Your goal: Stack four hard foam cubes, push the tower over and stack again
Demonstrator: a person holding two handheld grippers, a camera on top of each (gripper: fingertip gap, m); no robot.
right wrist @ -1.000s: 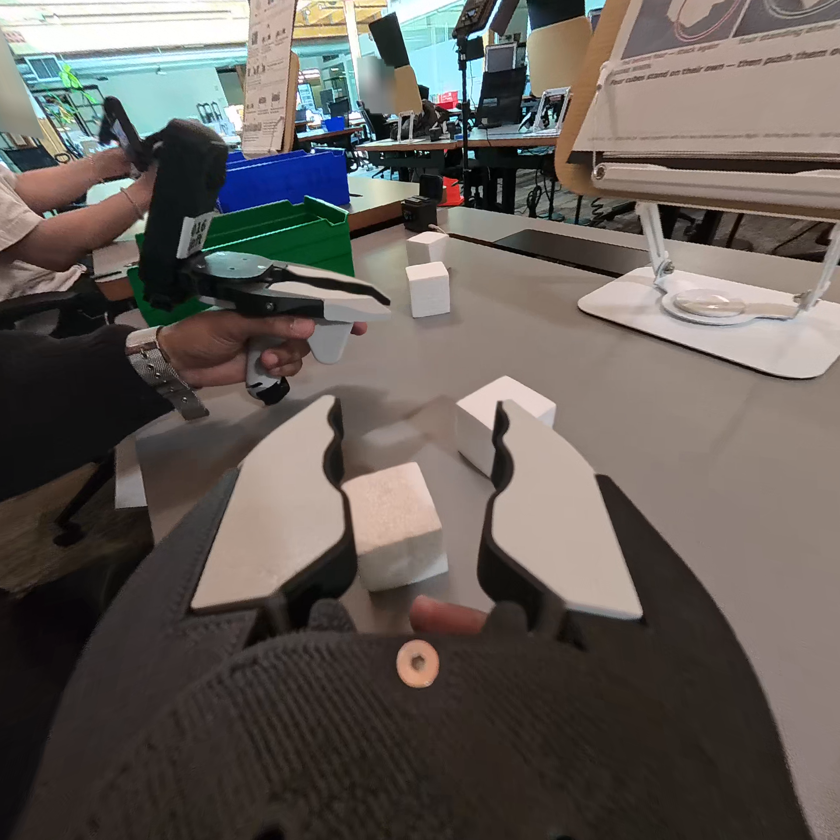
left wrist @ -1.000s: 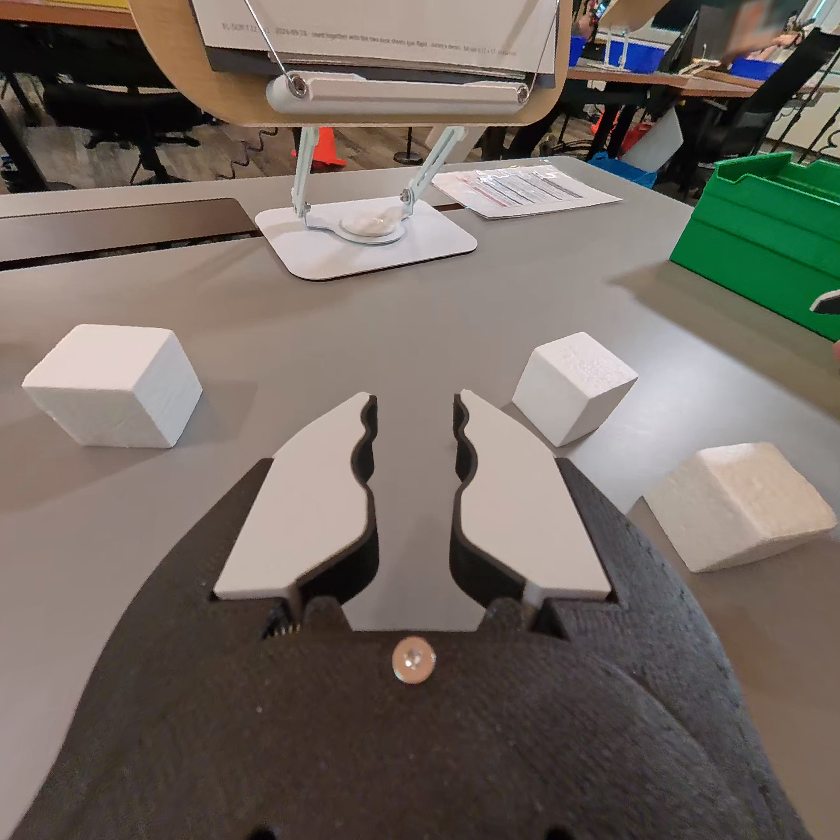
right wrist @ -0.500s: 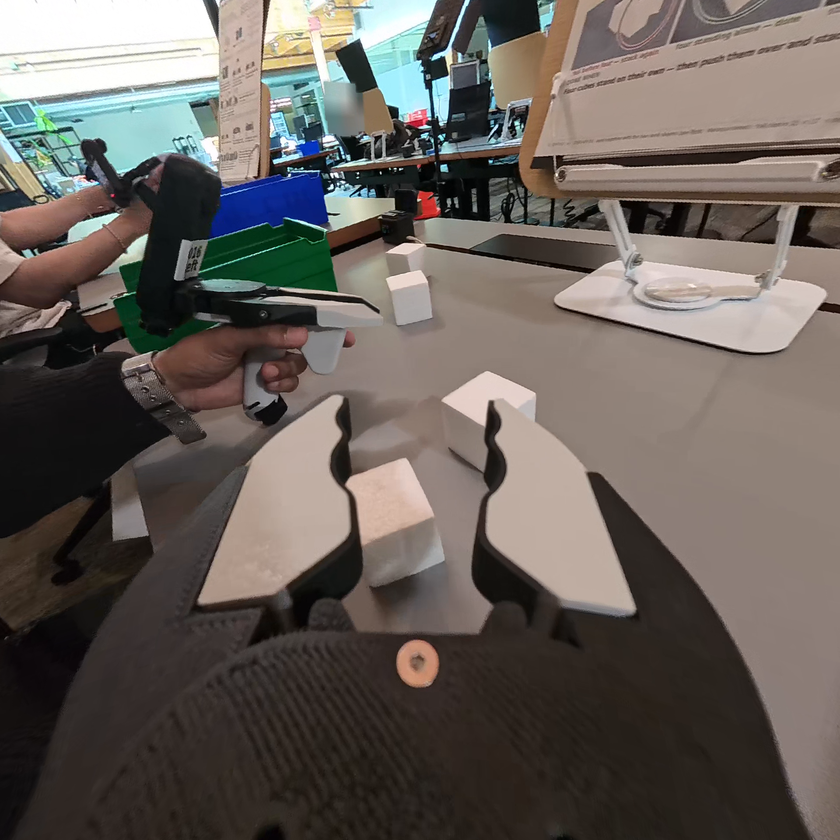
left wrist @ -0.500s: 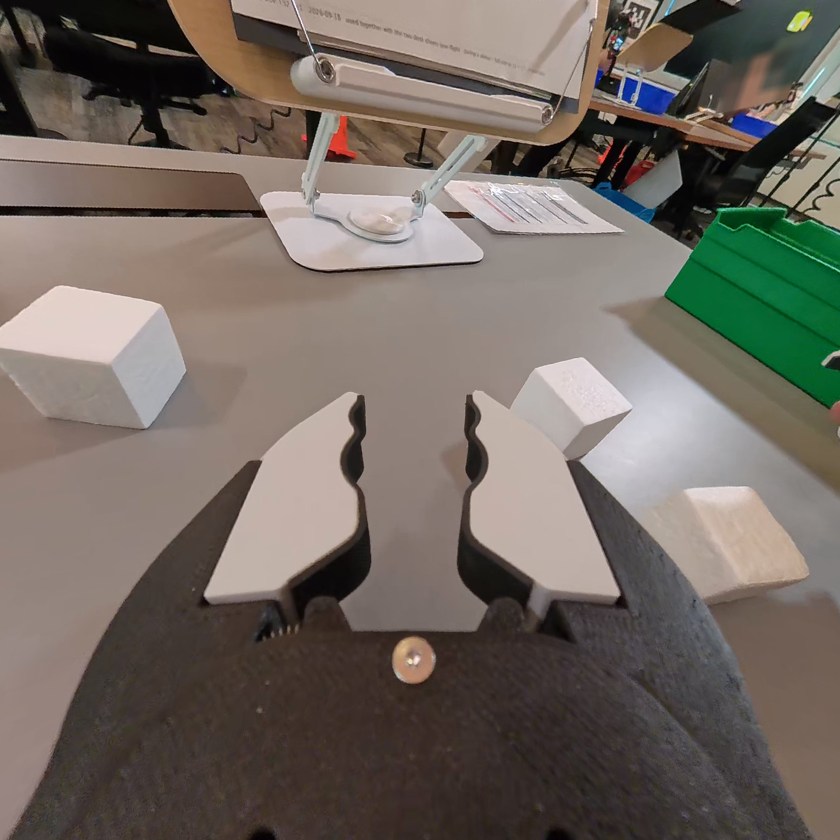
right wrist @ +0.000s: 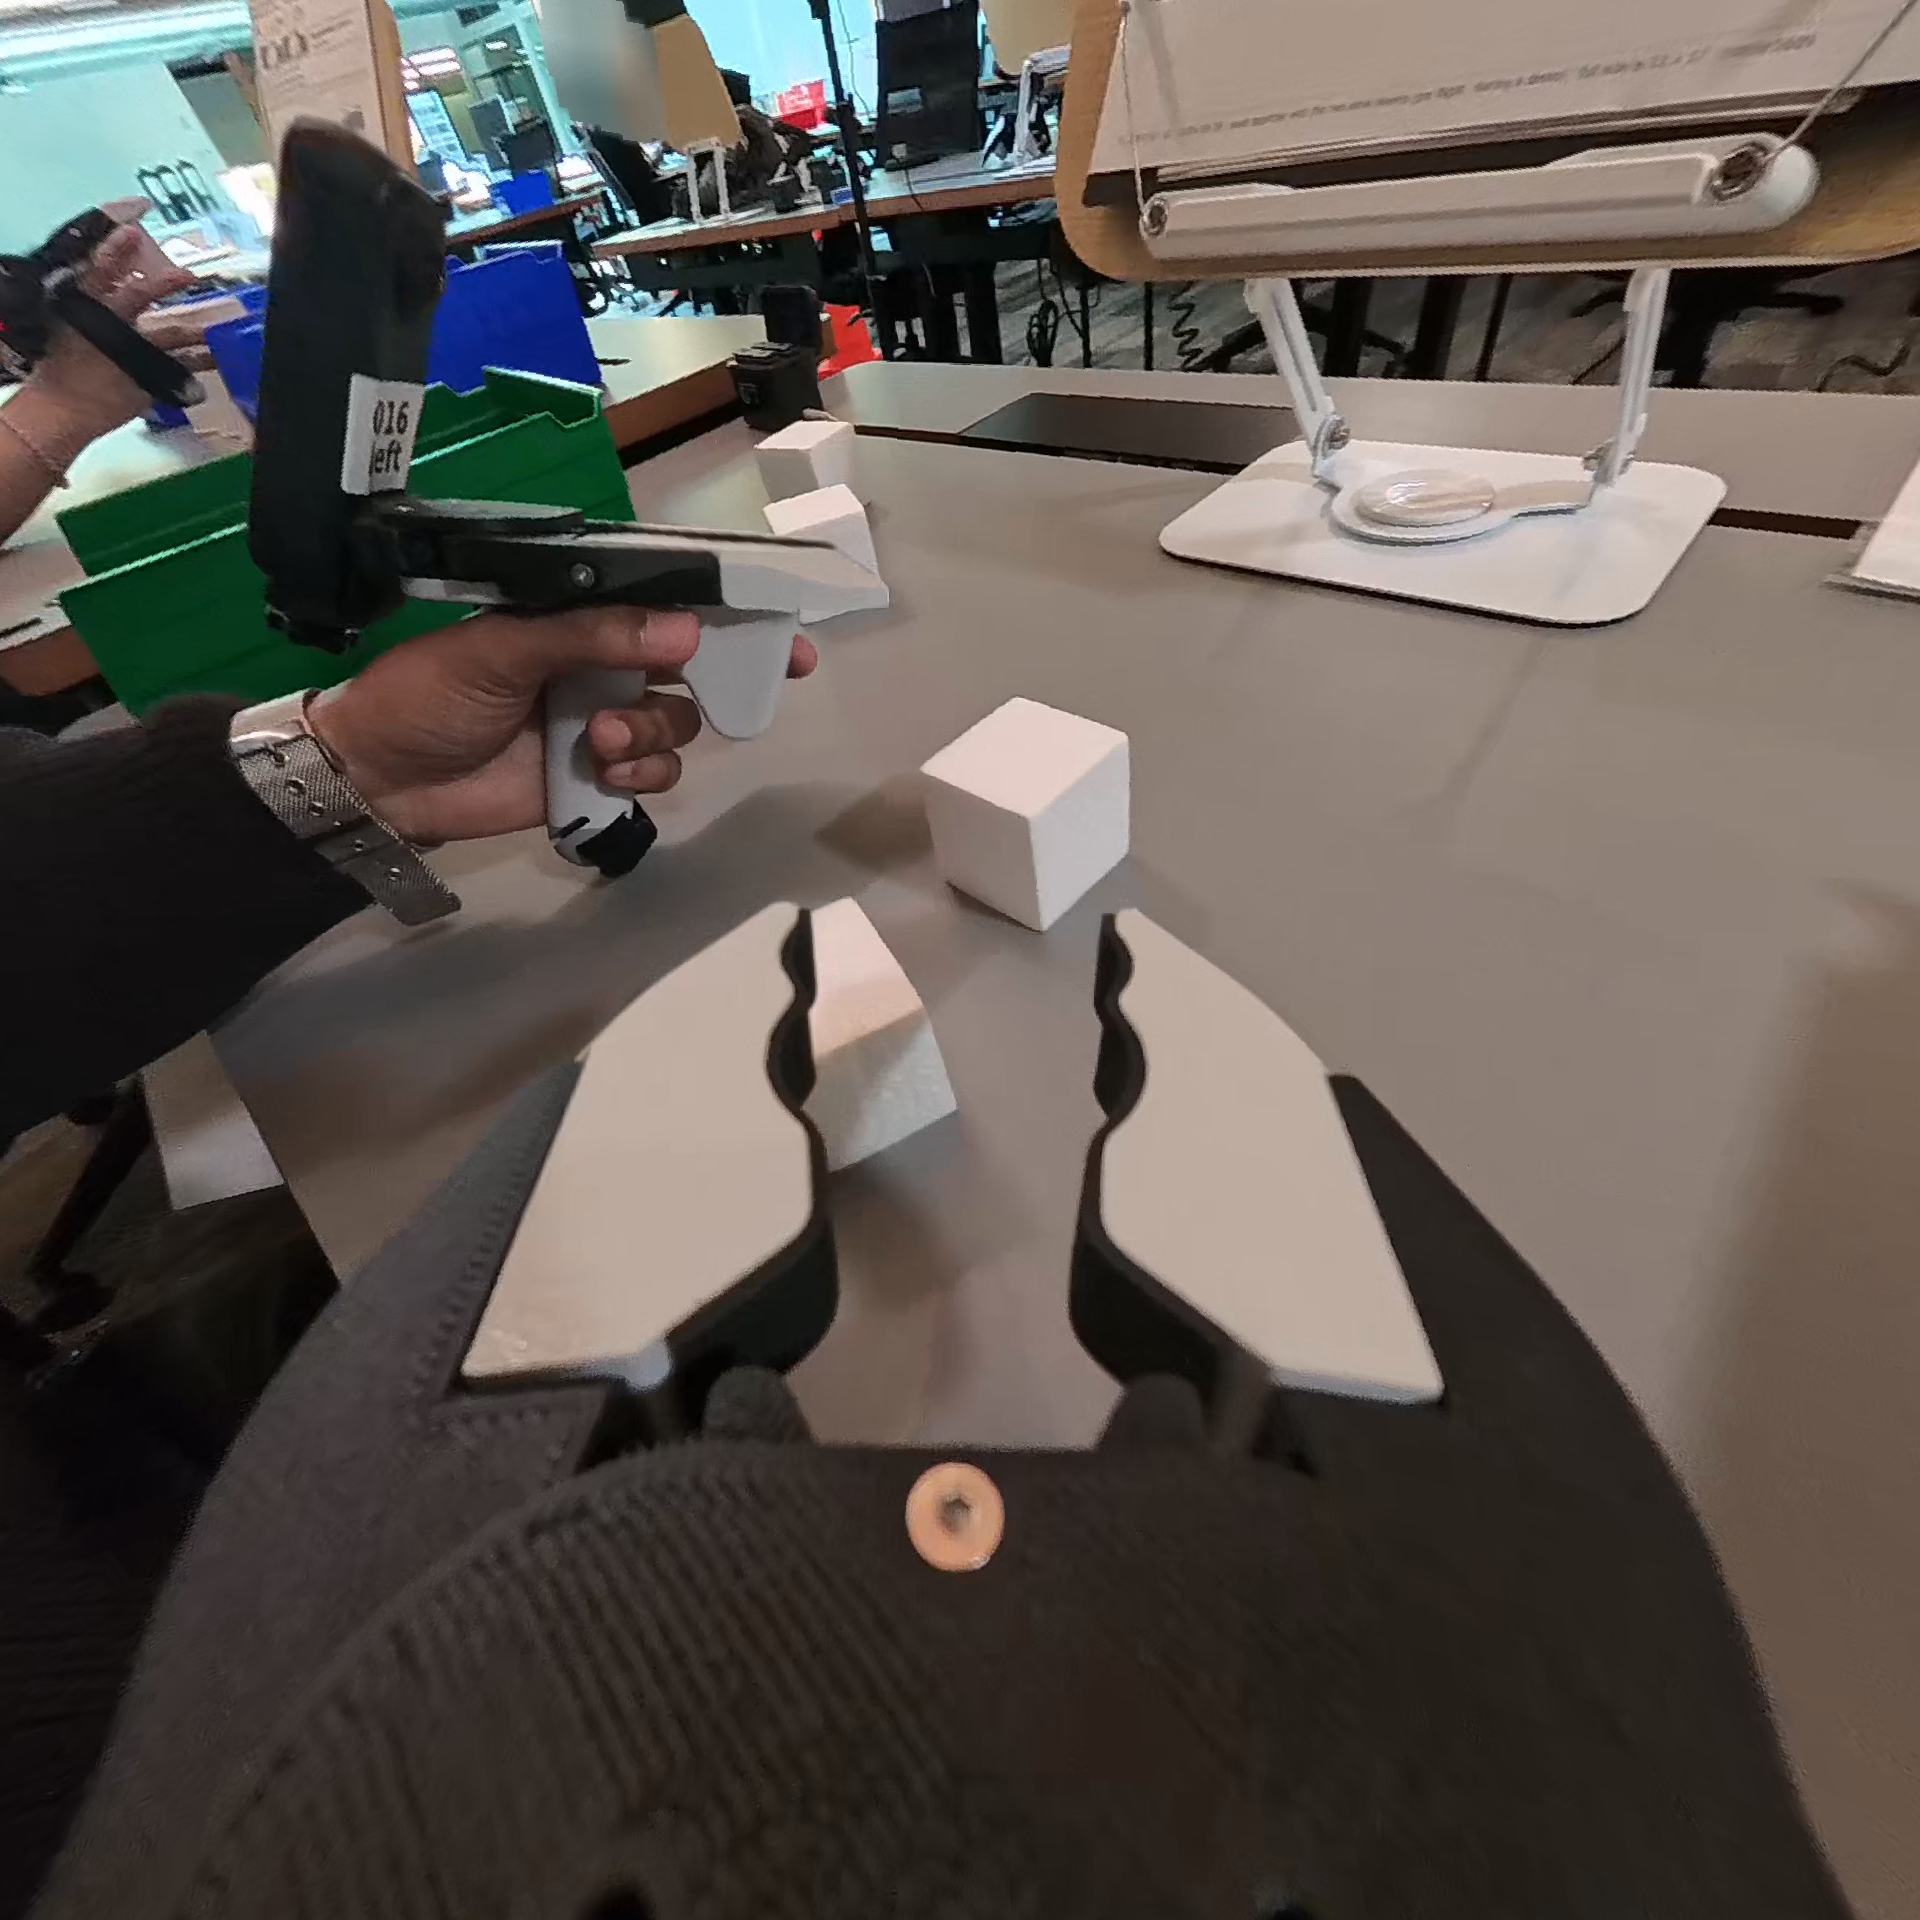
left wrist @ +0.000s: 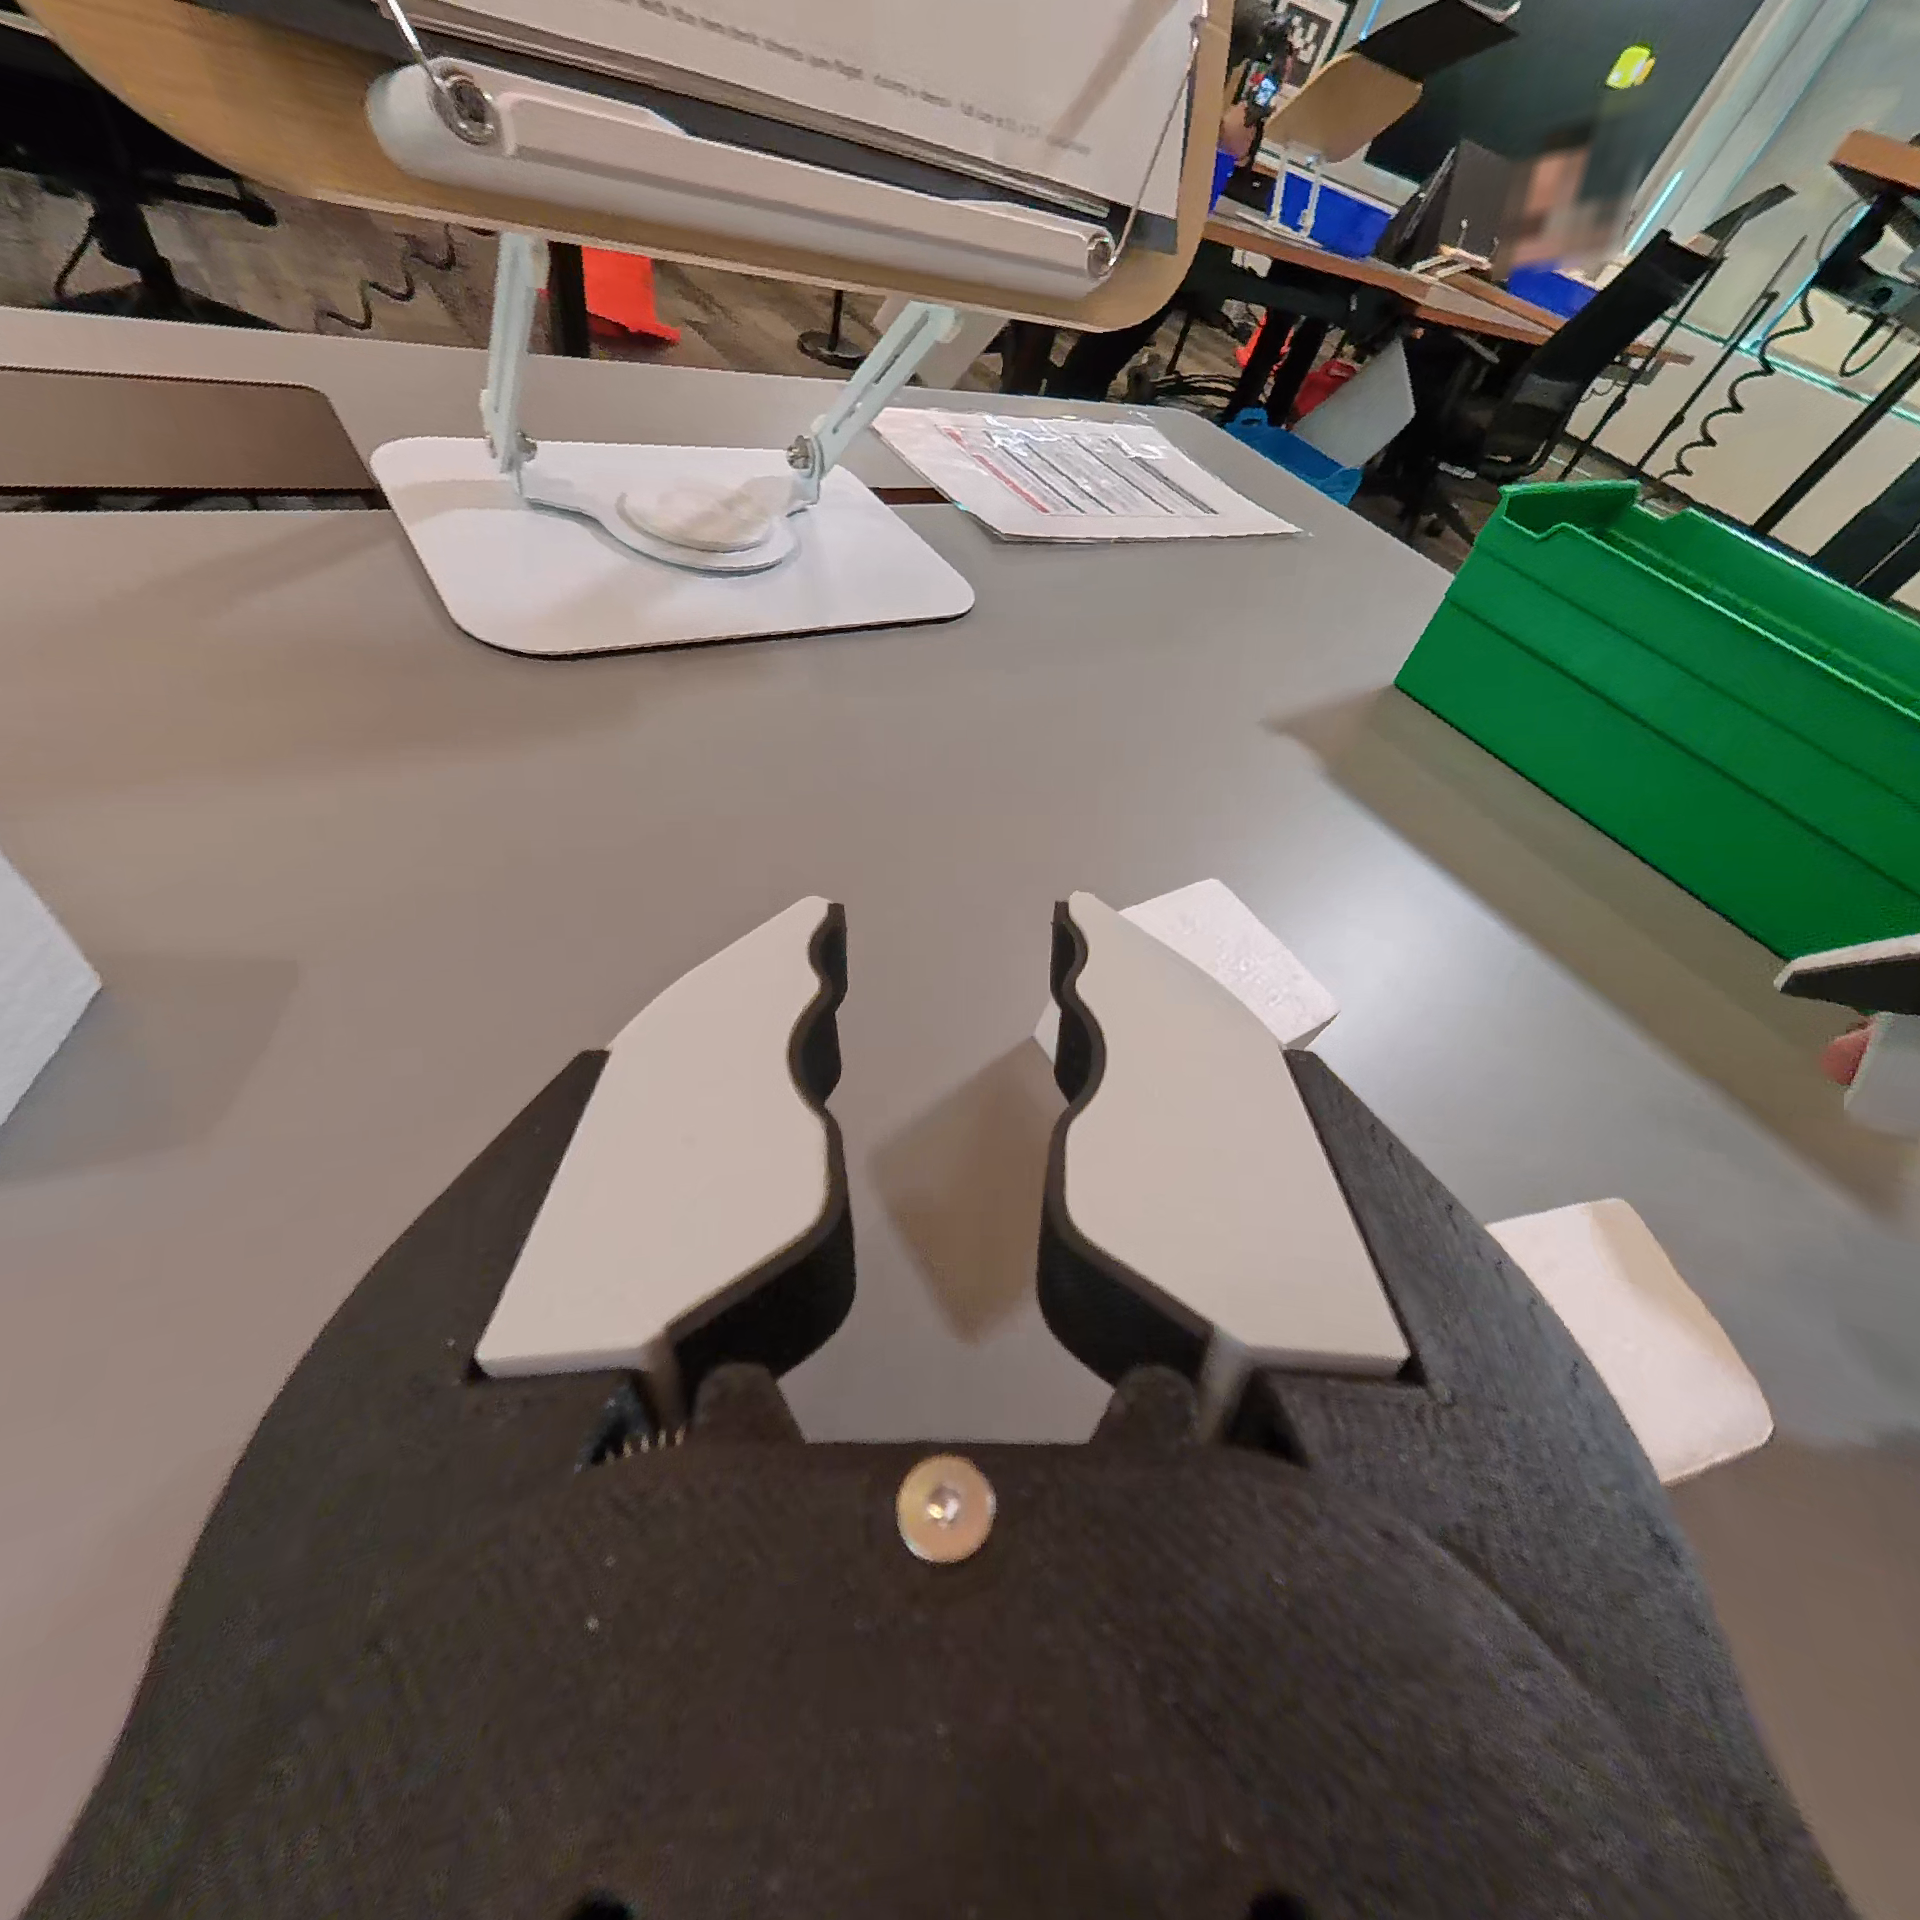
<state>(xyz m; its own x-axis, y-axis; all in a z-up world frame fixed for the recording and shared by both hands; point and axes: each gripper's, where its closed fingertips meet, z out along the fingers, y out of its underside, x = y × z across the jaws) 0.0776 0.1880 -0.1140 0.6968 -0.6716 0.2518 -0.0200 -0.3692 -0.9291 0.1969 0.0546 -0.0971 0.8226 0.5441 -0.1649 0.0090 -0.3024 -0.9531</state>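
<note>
Several white foam cubes lie on a grey table point(left wrist: 727, 790). My left gripper point(left wrist: 945, 925) is open and empty above the table. One cube point(left wrist: 1236, 966) sits just behind its right finger, and a tilted foam block point(left wrist: 1621, 1340) lies to the right. In the right wrist view a hand holds the left gripper point(right wrist: 831, 561) above the table. My right gripper point(right wrist: 951, 925) is open. The foam block point(right wrist: 873, 1039) lies between its fingers, close to the left one. Another cube point(right wrist: 1029, 805) stands just ahead. Two more cubes point(right wrist: 805, 452) stand farther back.
A white document stand point(left wrist: 675, 561) holding a paper board stands at the back, also in the right wrist view point(right wrist: 1444, 540). A laminated sheet point(left wrist: 1081, 478) lies beside it. A green bin point(left wrist: 1683, 727) stands at the right, another green bin point(right wrist: 520, 457) at the left. The tips of one gripper are about 20 cm away from the tips of the other. My left gripper's tips are some 9 cm from the cube point(right wrist: 1029, 805). Look for it in the left wrist view point(left wrist: 1309, 998) too.
My left gripper has moved forward; the left cube has slid to the frame edge. My right gripper has turned right, so the foam block now sits by its left finger.
</note>
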